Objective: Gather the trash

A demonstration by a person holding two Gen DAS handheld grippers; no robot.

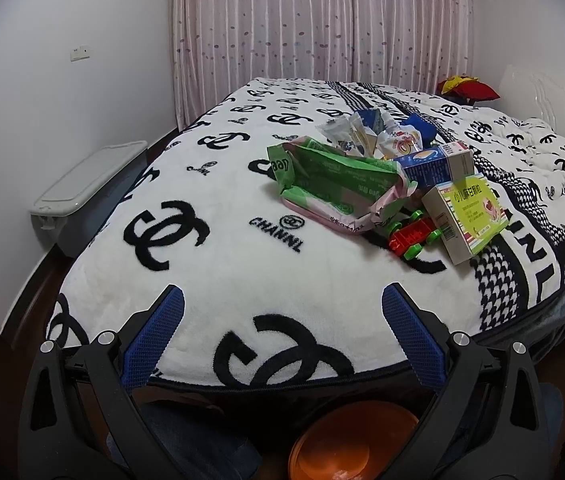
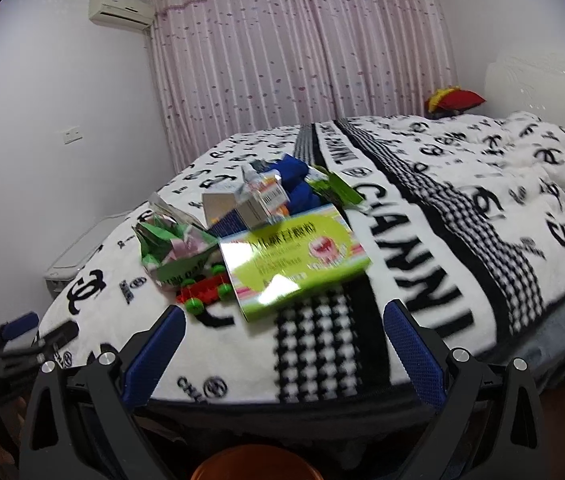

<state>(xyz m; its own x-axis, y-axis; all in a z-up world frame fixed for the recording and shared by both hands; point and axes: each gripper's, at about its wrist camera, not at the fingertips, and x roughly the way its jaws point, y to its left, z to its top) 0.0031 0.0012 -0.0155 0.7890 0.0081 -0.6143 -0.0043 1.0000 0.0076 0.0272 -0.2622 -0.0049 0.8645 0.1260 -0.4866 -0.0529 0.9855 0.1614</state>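
A heap of trash lies on the bed: a crumpled green-and-pink wrapper [image 1: 334, 180] [image 2: 174, 252], a yellow-green medicine box [image 1: 466, 216] [image 2: 294, 260], a blue-and-white carton [image 1: 434, 166] [image 2: 242, 208], and white snack wrappers [image 1: 362, 132] behind. A red toy car with green wheels [image 1: 412, 238] [image 2: 206, 292] sits among them. My left gripper [image 1: 282, 300] is open, short of the pile over the bed's near edge. My right gripper [image 2: 284, 320] is open too, just before the medicine box.
The bed carries a white blanket with black logos [image 1: 210, 264] [image 2: 462, 216]. An orange basin [image 1: 354, 440] [image 2: 254, 464] sits below the bed edge. A grey lidded bin [image 1: 86, 180] stands by the left wall. A red cushion [image 1: 468, 88] lies at the far corner.
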